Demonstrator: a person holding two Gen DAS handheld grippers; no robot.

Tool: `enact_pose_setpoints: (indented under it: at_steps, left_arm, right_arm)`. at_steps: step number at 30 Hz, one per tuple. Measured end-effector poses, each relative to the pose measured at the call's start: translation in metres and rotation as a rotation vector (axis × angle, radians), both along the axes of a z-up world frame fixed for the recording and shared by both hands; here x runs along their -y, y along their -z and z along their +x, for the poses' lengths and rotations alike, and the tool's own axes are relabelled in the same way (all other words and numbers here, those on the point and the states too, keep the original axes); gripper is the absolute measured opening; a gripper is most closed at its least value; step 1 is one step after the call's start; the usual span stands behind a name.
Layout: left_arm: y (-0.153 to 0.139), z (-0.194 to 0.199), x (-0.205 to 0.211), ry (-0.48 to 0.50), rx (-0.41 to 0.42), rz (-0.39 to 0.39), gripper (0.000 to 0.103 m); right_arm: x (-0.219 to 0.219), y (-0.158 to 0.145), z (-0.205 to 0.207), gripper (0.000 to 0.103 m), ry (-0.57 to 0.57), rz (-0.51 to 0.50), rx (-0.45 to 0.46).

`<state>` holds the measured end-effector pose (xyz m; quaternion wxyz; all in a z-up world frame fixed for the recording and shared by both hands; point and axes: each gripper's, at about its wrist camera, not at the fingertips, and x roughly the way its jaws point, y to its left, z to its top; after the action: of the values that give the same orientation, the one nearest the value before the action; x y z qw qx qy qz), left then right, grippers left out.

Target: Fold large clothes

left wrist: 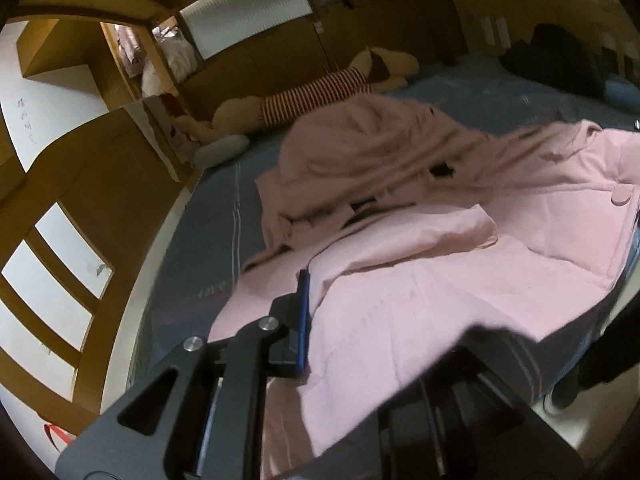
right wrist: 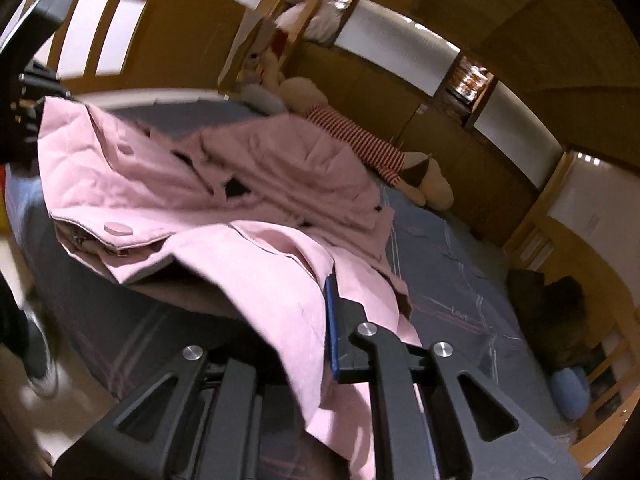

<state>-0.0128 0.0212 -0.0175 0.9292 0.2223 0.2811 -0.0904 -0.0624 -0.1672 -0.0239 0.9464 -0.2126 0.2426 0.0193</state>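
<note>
The left gripper (left wrist: pixel 306 312) is clenched on the near hem of the pink coat (left wrist: pixel 420 280) and the right gripper (right wrist: pixel 328 328) on the same hem further right — the coat stretches away from both over the bed (right wrist: pixel 460 280), so the fold goes forward.

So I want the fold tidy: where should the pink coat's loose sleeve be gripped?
Probably at the cuff end of the sleeve, coming from the bed's near edge. It lies flat across the pink coat, its free end exposed. Both grippers already pinch the coat's near hem.
</note>
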Motion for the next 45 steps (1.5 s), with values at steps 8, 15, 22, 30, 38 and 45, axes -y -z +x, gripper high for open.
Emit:
enact_pose_setpoints:
  at_steps: [8,15,22,30,38,45]
  left_arm:
    - [-0.034,0.042,0.001,0.016,0.027,0.004,0.009]
    - [-0.054,0.080,0.004,0.012,0.034,-0.017,0.008]
    - [-0.065,0.110,0.013,0.024,0.040,-0.014,0.007]
    - [-0.086,0.157,0.026,0.043,0.047,0.012,0.006]
    - [-0.100,0.225,0.041,0.045,0.036,0.061,0.007]
    - [-0.104,0.287,0.050,0.057,0.016,0.108,0.007]
  right_arm:
    - [0.016,-0.035,0.031,0.007,0.004,0.056,0.042]
    - [0.025,-0.060,0.059,0.006,-0.009,0.129,0.043]
    - [0.039,-0.074,0.086,0.005,-0.016,0.184,0.046]
    - [0.054,-0.090,0.120,0.005,0.000,0.198,0.037]
    - [0.059,-0.112,0.187,0.004,0.005,0.064,0.006]
    - [0.058,-0.120,0.245,0.004,0.002,-0.078,0.012]
